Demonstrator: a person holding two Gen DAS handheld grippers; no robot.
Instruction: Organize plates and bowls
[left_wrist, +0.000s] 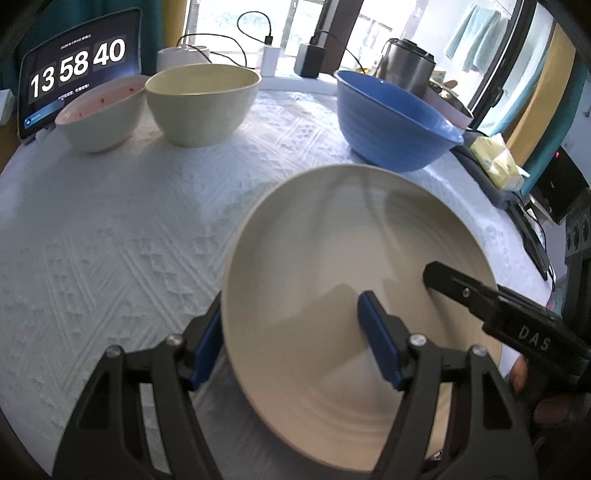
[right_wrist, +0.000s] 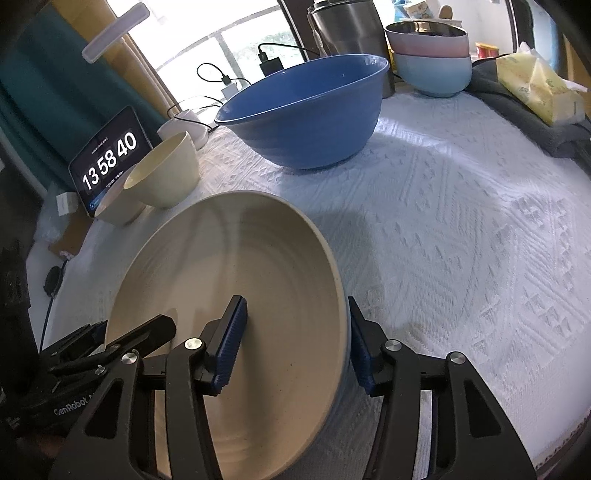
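Note:
A large beige bowl sits close in front of me; it also shows in the right wrist view. My left gripper straddles its left rim, one blue pad inside and one outside. My right gripper straddles its right rim the same way. Each gripper's jaws are wide apart around the rim, and neither pad clearly presses it. A big blue bowl stands behind, also seen in the right wrist view. A cream bowl and a white bowl with a pink inside stand at the far left.
A tablet clock leans at the back left. A steel pot, stacked pink and light blue bowls, a yellow tissue pack, chargers and cables line the back. A white textured cloth covers the table.

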